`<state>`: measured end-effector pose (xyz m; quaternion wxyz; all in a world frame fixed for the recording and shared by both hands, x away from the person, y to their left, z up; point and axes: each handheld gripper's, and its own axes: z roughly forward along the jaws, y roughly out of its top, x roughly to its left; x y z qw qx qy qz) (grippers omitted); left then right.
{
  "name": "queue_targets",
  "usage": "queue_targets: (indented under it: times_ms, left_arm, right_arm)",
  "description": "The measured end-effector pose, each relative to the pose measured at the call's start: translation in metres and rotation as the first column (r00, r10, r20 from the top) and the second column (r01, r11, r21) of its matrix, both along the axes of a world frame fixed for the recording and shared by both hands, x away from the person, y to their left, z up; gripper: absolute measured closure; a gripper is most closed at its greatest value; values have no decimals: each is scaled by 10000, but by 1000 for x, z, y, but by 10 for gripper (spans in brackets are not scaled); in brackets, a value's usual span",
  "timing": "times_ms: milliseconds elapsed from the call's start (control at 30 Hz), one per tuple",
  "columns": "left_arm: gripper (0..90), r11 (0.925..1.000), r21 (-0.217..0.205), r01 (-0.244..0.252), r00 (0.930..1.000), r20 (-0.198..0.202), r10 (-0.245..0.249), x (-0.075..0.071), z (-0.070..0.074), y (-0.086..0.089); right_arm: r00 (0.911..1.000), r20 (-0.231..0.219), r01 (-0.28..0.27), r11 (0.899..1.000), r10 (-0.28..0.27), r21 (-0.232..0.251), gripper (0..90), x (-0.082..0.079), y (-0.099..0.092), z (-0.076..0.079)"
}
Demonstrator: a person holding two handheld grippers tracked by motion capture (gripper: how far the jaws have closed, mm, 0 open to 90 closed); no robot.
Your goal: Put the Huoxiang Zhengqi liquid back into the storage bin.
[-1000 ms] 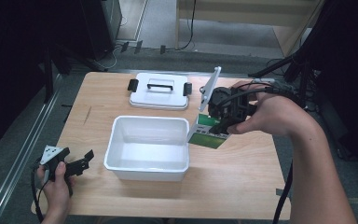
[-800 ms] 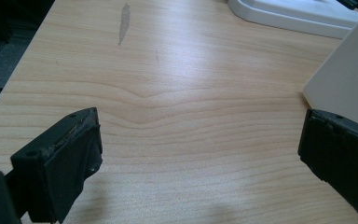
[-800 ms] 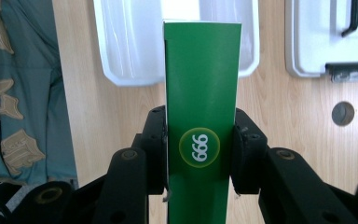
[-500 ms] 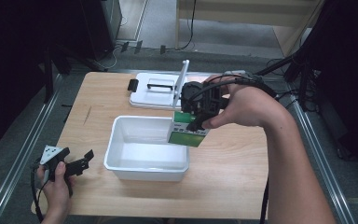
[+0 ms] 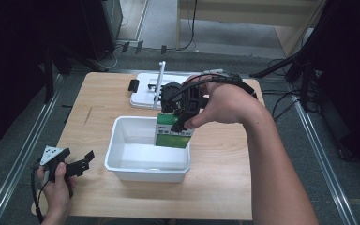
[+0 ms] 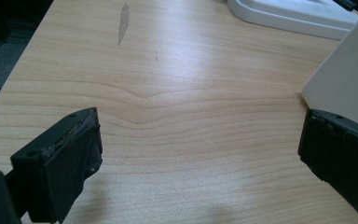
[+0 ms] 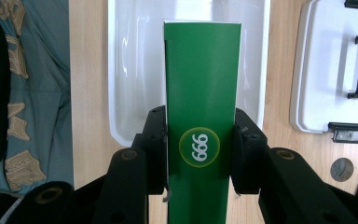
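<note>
While the left gripper (image 5: 82, 163) gapes empty, right gripper (image 7: 199, 149) fingers clamp the green carton (image 7: 200, 116) over the white tub (image 5: 122, 161).

Tub (image 5: 122, 161) stood mid-counter (image 5: 225, 187); lid (image 5: 143, 93) lay flat behind it, toward the far edge. Carton (image 5: 172, 136), upright, sat over the tub's right rear corner, clamped in the right tool (image 5: 180, 117). Left tool (image 5: 77, 165) lay left of the tub, near the counter's front-left corner.

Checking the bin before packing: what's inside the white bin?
The white bin looks bare along its visible floor. The green box, clamped in the right gripper, hangs over its far right corner; the floor beneath the box is covered, so that patch can't be checked.
</note>
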<state>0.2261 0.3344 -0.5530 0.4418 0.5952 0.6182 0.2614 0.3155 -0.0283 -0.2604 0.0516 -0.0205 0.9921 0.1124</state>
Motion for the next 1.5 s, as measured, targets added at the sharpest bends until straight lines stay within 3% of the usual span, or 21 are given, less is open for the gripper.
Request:
queue_targets:
  times_ms: [467, 1033, 1500]
  left_arm:
    - [4, 10000, 15, 4, 10000, -29, -4, 0, 0, 0]
    - [4, 10000, -5, 28, 10000, -54, -28, 0, 0, 0]
    - [3, 10000, 11, 12, 10000, -45, -12, 0, 0, 0]
  right_arm:
    - [9999, -154, 57, 9995, -62, -317, 647, 7, 4, -20]
    - [10000, -44, 33, 9926, -39, -1213, 646, 8, 20, -50]
    - [9998, -186, -95, 9922, 72, -1246, 645, 14, 21, -75]
